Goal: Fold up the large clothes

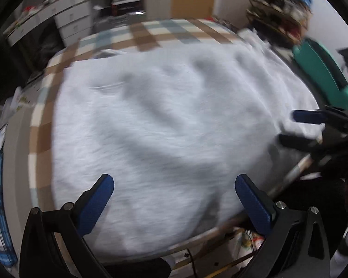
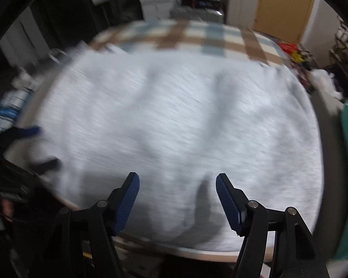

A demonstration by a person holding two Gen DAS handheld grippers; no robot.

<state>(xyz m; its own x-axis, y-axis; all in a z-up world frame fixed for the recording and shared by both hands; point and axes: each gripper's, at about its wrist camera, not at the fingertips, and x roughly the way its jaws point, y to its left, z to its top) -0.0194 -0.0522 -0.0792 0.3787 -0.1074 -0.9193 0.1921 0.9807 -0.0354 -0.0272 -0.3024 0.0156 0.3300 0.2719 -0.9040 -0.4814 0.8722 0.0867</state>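
Both of your grippers are wide open and hold nothing. Your left gripper point(image 1: 174, 183) hangs above the near edge of the pale grey garment point(image 1: 164, 125), and your right gripper point(image 2: 177, 183) hangs above the same edge. The garment lies spread, with soft wrinkles, over the checked cloth point(image 1: 150, 34) on the table. Both views are blurred.

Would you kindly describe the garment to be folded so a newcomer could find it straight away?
Find the checked brown, cream and blue bedcover. Spread across most of it lies the light grey garment, wrinkled and heathered. It is the only plain, pale cloth there, unlike the checks beneath and the teal item alongside.
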